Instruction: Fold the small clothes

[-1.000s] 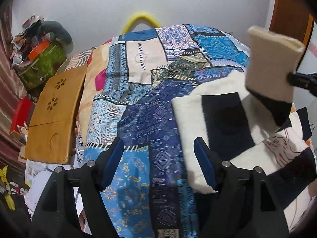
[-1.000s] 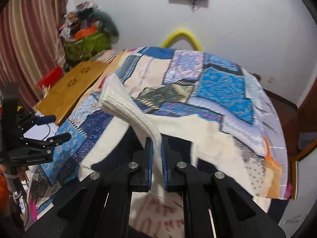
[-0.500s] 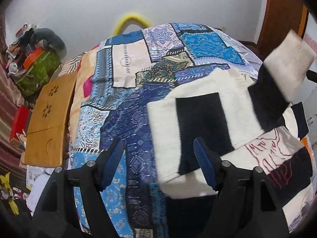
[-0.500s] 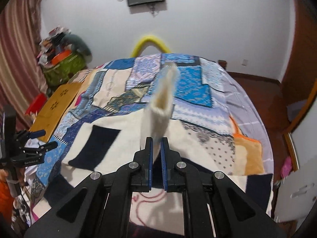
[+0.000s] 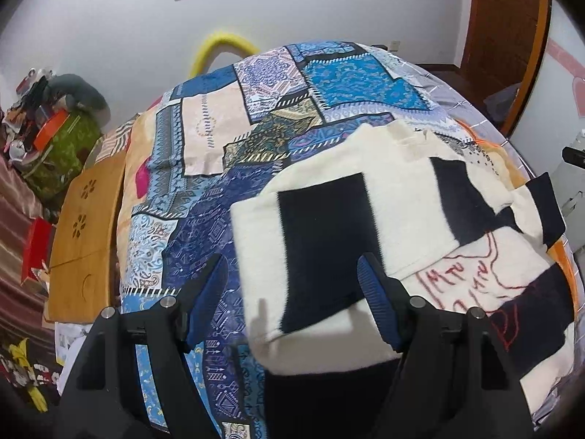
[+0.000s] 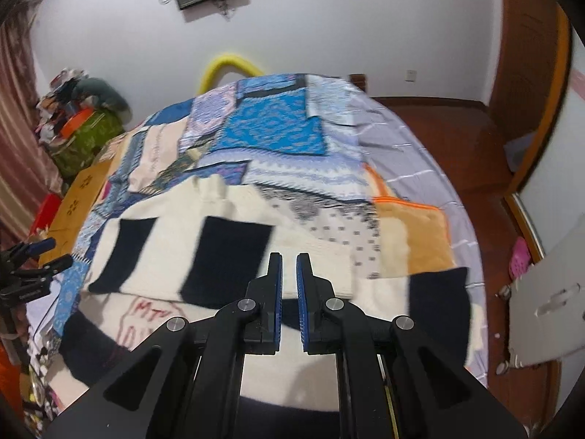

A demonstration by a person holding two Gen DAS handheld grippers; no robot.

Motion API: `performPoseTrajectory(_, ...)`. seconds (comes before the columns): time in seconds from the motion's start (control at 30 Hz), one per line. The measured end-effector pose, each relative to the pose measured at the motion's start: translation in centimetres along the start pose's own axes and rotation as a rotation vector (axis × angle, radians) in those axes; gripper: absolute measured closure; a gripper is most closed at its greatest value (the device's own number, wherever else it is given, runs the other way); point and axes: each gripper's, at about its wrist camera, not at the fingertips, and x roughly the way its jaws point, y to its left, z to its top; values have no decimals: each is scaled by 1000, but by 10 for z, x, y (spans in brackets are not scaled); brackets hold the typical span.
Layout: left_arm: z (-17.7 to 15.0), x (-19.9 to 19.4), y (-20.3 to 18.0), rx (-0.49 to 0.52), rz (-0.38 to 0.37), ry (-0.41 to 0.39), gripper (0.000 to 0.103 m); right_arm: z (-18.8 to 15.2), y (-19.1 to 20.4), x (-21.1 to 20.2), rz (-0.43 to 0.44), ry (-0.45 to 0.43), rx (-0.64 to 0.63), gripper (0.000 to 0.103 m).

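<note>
A cream knitted sweater (image 5: 402,197) with black blocks and red lettering lies on the patchwork bedspread (image 5: 204,205). Both sleeves are folded across its body. My left gripper (image 5: 292,292) is open, hovering over the sweater's left folded edge and holding nothing. In the right wrist view the sweater (image 6: 234,241) lies ahead. My right gripper (image 6: 289,285) is above it, its jaws a narrow gap apart with nothing between them.
A wooden lap table (image 5: 84,226) lies at the bed's left edge. Piled clutter (image 5: 55,124) sits in the far left corner. A yellow curved tube (image 5: 223,47) is behind the bed. A wooden door (image 5: 508,36) stands to the right, a white board (image 6: 548,292) on the floor.
My right gripper carried the sleeve to the right, laid it across the sweater and let go. The left gripper stayed open and moved a little right over the sweater.
</note>
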Motion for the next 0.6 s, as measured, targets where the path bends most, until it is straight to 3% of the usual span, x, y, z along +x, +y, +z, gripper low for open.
performPoseTrajectory(0.17, 11, -4, -14, 3, -15, -14, 30, -1, -42, -16, -58, -8, 62, 92)
performPoseTrajectory(0.3, 21, -5, -27, -2, -35, -18, 30, -6, -81, -31, -109, -23, 121, 81)
performPoseTrajectory(0.5, 32, 2, -49, 8, -54, -8, 28, -21, -128, -49, -180, -14, 184, 78)
performPoseTrajectory(0.6, 37, 8, -60, 11, -66, 4, 28, -29, -148, -52, -201, -9, 216, 67)
